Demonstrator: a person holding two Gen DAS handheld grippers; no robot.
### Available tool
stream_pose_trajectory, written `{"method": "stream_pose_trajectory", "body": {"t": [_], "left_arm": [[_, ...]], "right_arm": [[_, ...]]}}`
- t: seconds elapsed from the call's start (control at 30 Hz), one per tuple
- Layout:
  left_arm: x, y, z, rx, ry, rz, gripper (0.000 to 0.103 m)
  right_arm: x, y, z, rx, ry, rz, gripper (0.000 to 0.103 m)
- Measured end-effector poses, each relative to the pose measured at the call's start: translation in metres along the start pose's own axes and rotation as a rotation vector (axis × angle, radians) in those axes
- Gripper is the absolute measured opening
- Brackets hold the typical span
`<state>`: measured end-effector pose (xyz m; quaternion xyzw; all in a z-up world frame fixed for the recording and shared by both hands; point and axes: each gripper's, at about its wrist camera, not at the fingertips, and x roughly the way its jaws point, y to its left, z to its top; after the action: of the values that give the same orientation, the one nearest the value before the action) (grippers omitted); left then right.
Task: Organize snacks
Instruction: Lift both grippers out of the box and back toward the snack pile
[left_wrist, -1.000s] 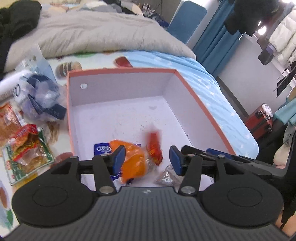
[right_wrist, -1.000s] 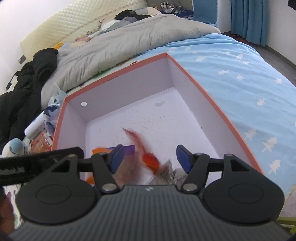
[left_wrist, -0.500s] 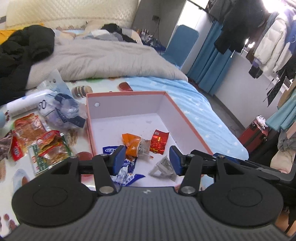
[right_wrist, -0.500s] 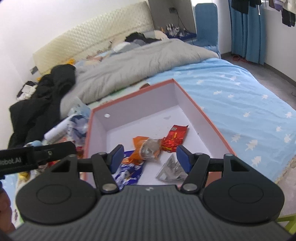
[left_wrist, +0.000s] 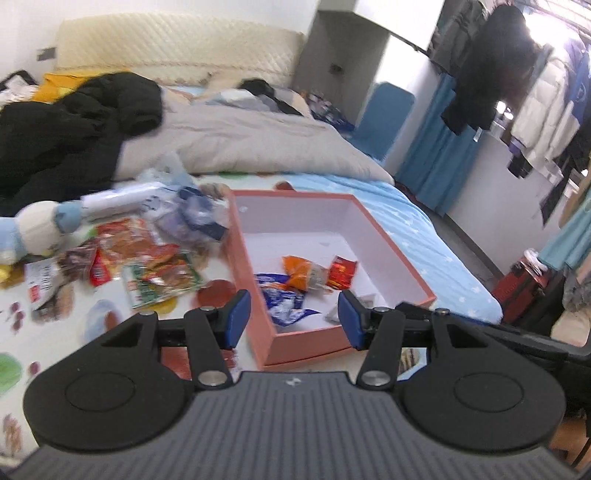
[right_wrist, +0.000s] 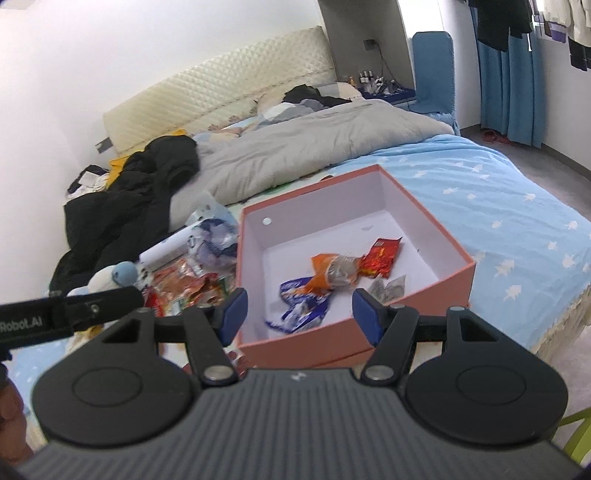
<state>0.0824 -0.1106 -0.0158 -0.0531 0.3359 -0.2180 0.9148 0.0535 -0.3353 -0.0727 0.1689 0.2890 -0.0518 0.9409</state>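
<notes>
An open pink box with a white inside lies on the bed. In it lie an orange packet, a red packet, a blue wrapper and a silvery packet. More snack bags lie in a heap left of the box. My left gripper hangs open and empty above the box's near edge. My right gripper is open and empty too, also back from the box. The left gripper's arm shows in the right wrist view.
A plush toy, a white tube and a crumpled plastic bag lie beside the snacks. A black jacket and grey duvet fill the bed's far half. A red suitcase stands on the floor, right.
Both grippers have pulled back and up from inside the box, so the whole box and bed come into view. The red packet, blurred in mid-air a second ago, now lies still in the box.
</notes>
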Motion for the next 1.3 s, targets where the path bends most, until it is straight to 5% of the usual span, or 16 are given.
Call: {"method": "stream_pose_trajectory", "body": {"t": [0.47,1.3], "left_arm": [[-0.072,0.061,-0.053,-0.079,-0.031,0.09,0.058],[-0.047,0.159,-0.088,-0.186,0.014,0.238,0.058]], "right_arm": [[-0.019,0.065,-0.041,-0.077,0.06,0.138,0.065],[0.029,0.123,-0.097,-0.191,0.131,0.156,0.065]]}}
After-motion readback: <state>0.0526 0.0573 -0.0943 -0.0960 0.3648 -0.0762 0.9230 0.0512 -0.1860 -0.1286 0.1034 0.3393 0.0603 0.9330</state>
